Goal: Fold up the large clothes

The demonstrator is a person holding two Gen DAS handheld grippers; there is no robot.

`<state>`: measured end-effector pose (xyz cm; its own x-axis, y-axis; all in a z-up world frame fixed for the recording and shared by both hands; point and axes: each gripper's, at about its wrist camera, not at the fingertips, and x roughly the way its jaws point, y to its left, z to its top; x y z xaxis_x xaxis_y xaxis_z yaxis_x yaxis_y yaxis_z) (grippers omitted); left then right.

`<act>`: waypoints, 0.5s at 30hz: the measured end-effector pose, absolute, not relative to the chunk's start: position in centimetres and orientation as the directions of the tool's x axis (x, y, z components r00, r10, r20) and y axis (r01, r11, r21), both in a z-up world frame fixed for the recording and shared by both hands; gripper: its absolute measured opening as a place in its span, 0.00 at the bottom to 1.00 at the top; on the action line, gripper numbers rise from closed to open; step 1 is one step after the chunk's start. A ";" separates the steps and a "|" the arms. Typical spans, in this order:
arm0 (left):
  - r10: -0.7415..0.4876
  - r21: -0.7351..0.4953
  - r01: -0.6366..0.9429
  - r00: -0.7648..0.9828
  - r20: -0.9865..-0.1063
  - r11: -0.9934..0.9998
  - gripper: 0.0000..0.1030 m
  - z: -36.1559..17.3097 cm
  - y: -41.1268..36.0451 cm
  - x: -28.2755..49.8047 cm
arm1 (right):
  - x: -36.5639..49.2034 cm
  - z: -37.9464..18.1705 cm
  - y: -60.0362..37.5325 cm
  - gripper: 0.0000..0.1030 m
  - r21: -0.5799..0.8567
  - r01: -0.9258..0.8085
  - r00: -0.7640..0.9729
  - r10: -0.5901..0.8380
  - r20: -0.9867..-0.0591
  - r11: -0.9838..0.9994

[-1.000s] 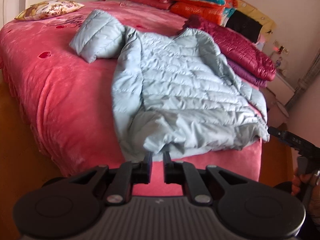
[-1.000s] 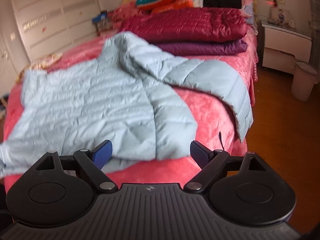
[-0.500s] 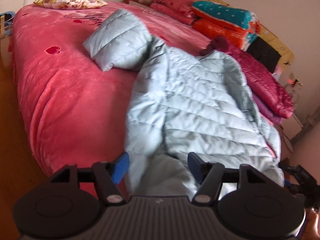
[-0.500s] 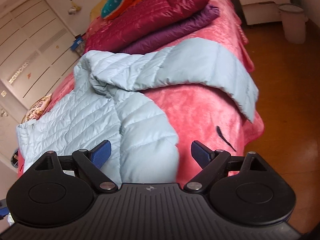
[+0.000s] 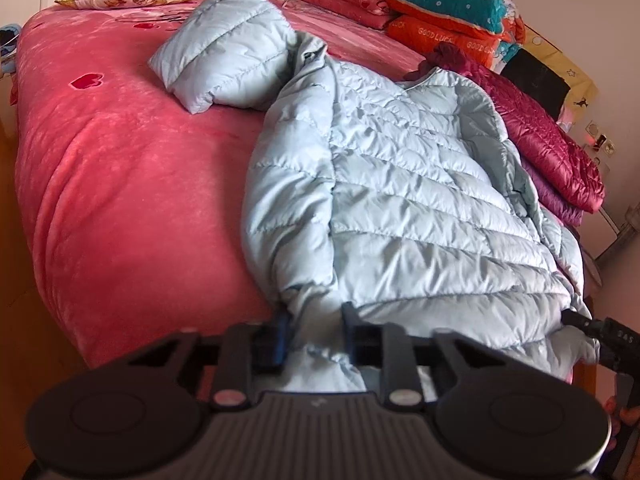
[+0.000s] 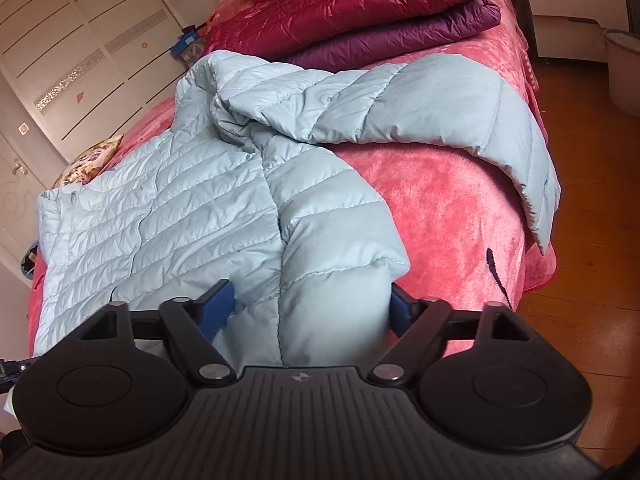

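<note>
The pale blue jacket (image 5: pixel 400 208) lies spread across the red bed (image 5: pixel 120 184), filling mid-frame. At bottom centre, the left gripper (image 5: pixel 316 332) is closing, pinching its hem; the right gripper (image 6: pixel 310 308) is closing around the hem corner, pads not yet pressing.

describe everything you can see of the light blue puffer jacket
The light blue puffer jacket is quilted in horizontal bands, with a smooth, faintly shiny shell. It lies spread on the pink bedspread, hem at the near edge, one sleeve bent back, the other draped over the bed's side. The left gripper is closing on bunched hem fabric; the right gripper is closing around the other hem corner. Its collar end reaches the folded maroon jacket.
</note>
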<state>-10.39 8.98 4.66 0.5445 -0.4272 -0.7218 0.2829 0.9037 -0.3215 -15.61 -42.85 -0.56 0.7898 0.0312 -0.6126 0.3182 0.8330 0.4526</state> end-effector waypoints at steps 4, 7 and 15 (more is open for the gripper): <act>-0.411 -0.292 0.293 0.564 -0.716 0.910 0.09 5.3 8.9 -11.0 | -15.7 0.1 -41.5 0.43 0.427 0.275 0.787 0.054 -0.615 0.862; -0.400 -0.277 0.293 0.572 -0.716 0.915 0.06 5.8 9.0 -11.4 | -15.7 0.6 -40.1 0.31 0.375 0.244 0.777 0.051 -0.627 0.894; -0.391 -0.269 0.290 0.569 -0.723 0.918 0.04 6.7 10.3 -12.5 | -17.7 2.4 -39.0 0.21 0.373 0.249 0.781 0.042 -0.623 0.894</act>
